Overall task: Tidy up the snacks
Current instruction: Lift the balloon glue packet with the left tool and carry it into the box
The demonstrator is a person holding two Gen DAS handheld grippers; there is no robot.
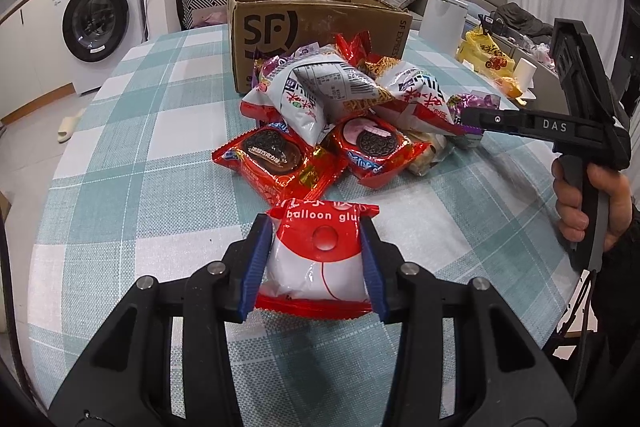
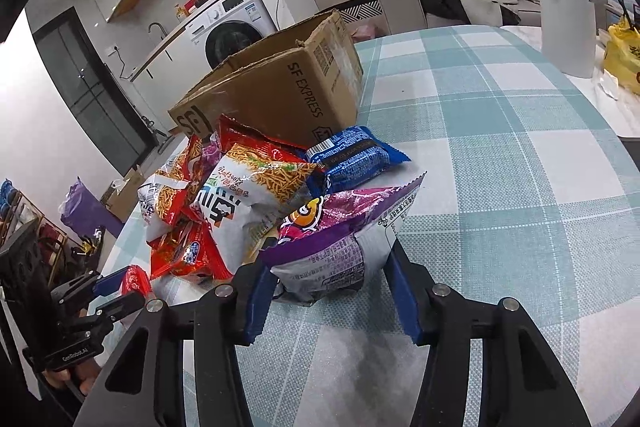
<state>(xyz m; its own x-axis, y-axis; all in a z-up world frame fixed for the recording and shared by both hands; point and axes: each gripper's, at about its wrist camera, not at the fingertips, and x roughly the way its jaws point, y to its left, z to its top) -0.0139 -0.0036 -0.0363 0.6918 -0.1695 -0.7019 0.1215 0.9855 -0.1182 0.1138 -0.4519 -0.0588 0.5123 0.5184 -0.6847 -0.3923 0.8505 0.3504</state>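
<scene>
Clamped in the left hand-held gripper (image 1: 316, 259), the red-and-white packet (image 1: 320, 259) should lift straight toward the cardboard box (image 1: 316, 27) at upper centre, while the right hand-held gripper (image 2: 332, 291) stands wide around a purple bag (image 2: 340, 231).

Even, bright indoor light; glare glints on the balloon glue packet (image 1: 320, 259). Fisheye bending and dark vignette ring both views' edges.

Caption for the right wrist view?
Right gripper closing around purple snack bag beside the SF Express box.
</scene>
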